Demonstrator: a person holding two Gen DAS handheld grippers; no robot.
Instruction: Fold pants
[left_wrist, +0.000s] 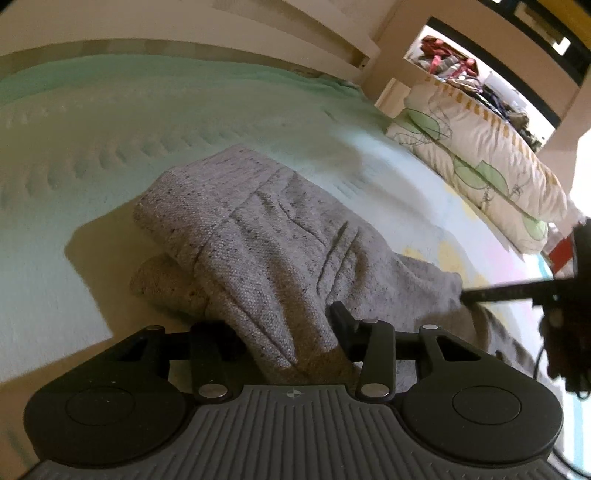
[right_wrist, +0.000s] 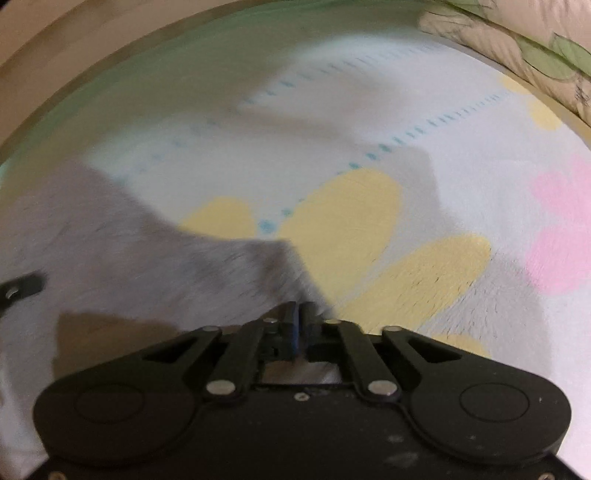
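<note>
The grey speckled pants (left_wrist: 266, 236) lie bunched and partly folded on the bed sheet (left_wrist: 92, 147). My left gripper (left_wrist: 280, 332) has its jaws wide apart, with a thick fold of the pants lying between the fingers (left_wrist: 343, 317). My right gripper (right_wrist: 297, 314) has its jaws pressed together on a corner of the grey pants (right_wrist: 147, 258), which stretch away to the left; this view is blurred. The right gripper also shows at the right edge of the left wrist view (left_wrist: 517, 291), at the pants' right end.
The sheet (right_wrist: 461, 155) is pale green and white with yellow and pink shapes. A leaf-patterned pillow or duvet (left_wrist: 480, 162) lies along the far right. A wooden bed frame (left_wrist: 391, 48) and an alcove with clothes (left_wrist: 454, 70) stand behind.
</note>
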